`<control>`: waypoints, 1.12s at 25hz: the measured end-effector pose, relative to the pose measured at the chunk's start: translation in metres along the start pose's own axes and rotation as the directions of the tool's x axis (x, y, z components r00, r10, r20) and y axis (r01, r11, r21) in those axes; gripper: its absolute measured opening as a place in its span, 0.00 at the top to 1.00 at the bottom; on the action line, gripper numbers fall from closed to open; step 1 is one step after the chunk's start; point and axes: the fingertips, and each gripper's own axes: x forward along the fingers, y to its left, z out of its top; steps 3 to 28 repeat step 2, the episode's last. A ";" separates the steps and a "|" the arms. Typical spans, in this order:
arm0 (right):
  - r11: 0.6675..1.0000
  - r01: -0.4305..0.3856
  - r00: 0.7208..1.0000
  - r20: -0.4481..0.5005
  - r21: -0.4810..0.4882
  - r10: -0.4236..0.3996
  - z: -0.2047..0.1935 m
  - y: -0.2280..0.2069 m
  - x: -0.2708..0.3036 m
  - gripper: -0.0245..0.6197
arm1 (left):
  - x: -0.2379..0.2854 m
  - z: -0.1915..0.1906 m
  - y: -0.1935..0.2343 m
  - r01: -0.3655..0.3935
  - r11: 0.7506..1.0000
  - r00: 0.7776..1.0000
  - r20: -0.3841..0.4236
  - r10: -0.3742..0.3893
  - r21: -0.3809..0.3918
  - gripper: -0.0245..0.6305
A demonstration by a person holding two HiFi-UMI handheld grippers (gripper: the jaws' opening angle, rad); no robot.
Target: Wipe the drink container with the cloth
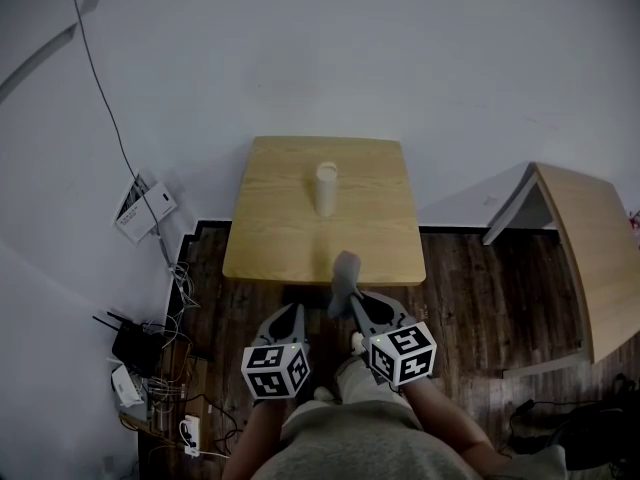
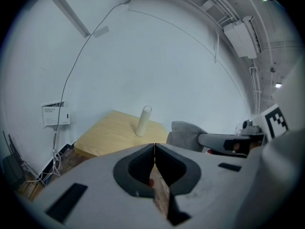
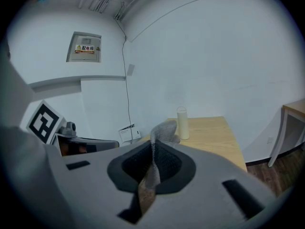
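A tall cream drink container (image 1: 326,188) stands upright near the middle of the small wooden table (image 1: 270,238); it also shows in the left gripper view (image 2: 143,120) and the right gripper view (image 3: 182,123). My right gripper (image 1: 352,303) is shut on a grey cloth (image 1: 343,280), which sticks up past the jaws (image 3: 162,132) just short of the table's near edge. My left gripper (image 1: 296,313) is shut and empty (image 2: 154,149), beside the right one. Both are well short of the container. The cloth also appears from the left gripper view (image 2: 187,135).
A white wall box (image 1: 145,208) and a cable (image 1: 105,108) hang on the wall to the left. A router (image 1: 135,346) and wires lie on the dark floor at left. A second wooden table (image 1: 590,248) stands at right.
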 end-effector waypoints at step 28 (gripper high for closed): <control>1.000 0.000 1.000 -0.001 0.002 0.000 0.001 -0.001 0.002 0.95 | 0.002 0.001 0.000 0.000 1.000 1.000 -0.001 0.000 -0.001 0.96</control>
